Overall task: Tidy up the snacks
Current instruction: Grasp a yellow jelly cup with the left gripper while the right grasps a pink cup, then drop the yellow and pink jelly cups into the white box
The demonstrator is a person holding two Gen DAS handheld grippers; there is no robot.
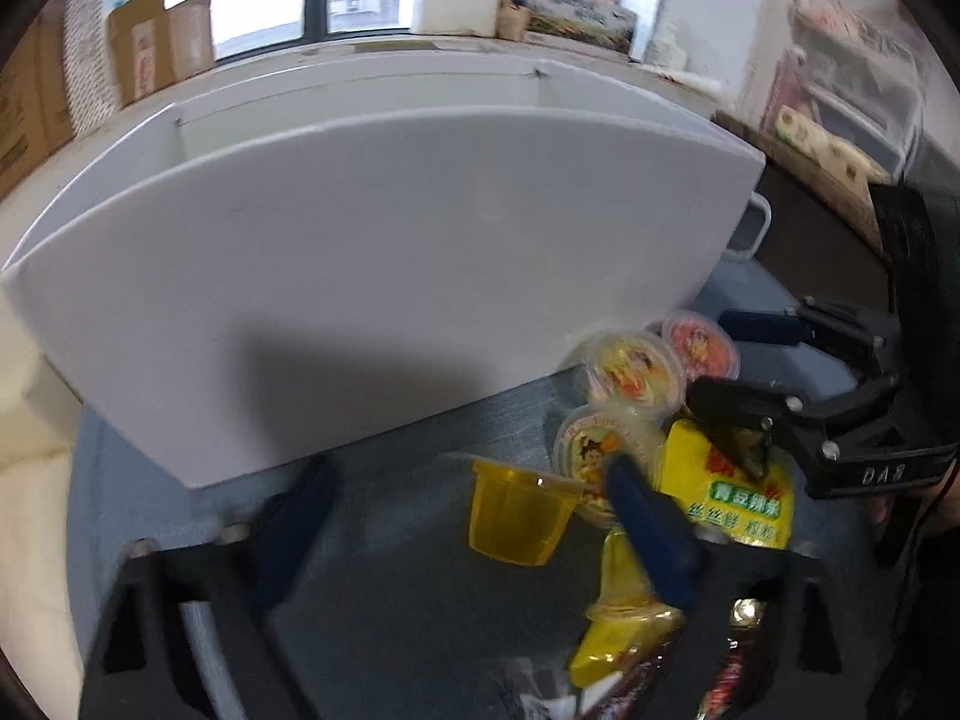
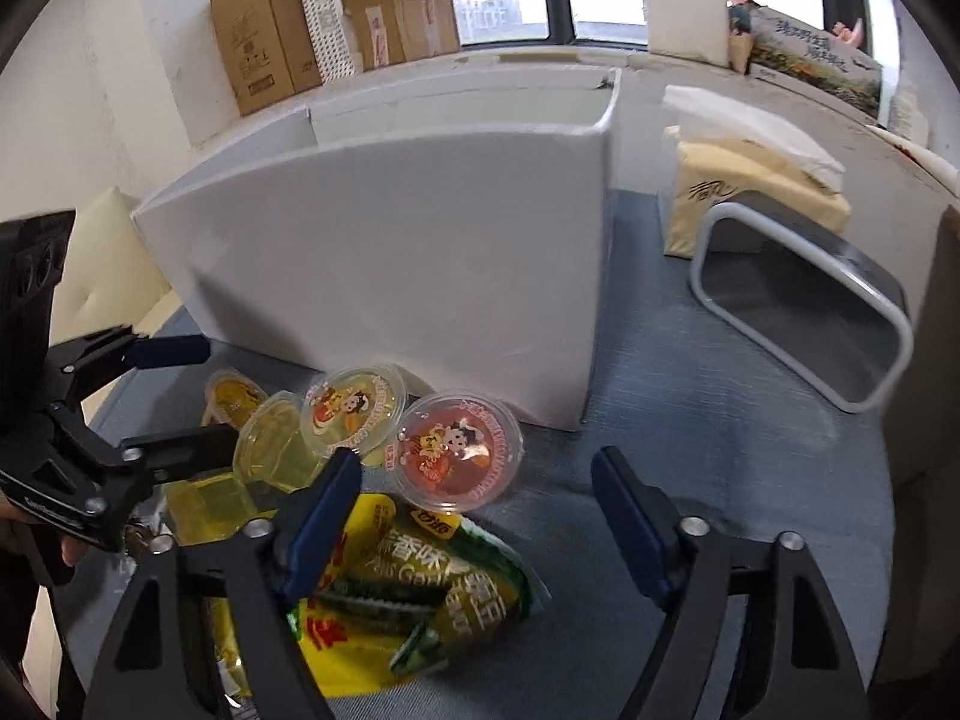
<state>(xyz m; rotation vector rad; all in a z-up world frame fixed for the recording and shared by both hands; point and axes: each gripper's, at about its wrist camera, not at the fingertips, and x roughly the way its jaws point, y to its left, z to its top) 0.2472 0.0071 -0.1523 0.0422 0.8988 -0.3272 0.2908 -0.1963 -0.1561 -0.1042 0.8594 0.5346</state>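
Snacks are sitting in a loose pile right under both tongs: jelly cups [image 2: 354, 414], a red-lidded jelly cup [image 2: 459, 450] and a yellow-green pea bag [image 2: 420, 594], all just in front of the white divided box [image 2: 420, 252]. Left gripper [image 1: 456, 516] and right gripper [image 2: 480, 510] are both hanging open, gripping nothing. I'm guessing the cups are light but slick, so pinching across the rim looks safest, while the crinkly bag is soft enough to grab mid-body.

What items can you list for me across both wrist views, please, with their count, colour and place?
White divided bin: one, behind the snacks.
Jelly cups: one red-lidded, several yellow, in front of the bin.
Snack packet: one, yellow-green, nearest the right gripper.
Grey tray: one, right of the bin.
Tissue pack: one, cream, behind the tray.
Cardboard boxes: several, brown, on the windowsill.
Left gripper: open.
Right gripper: open.
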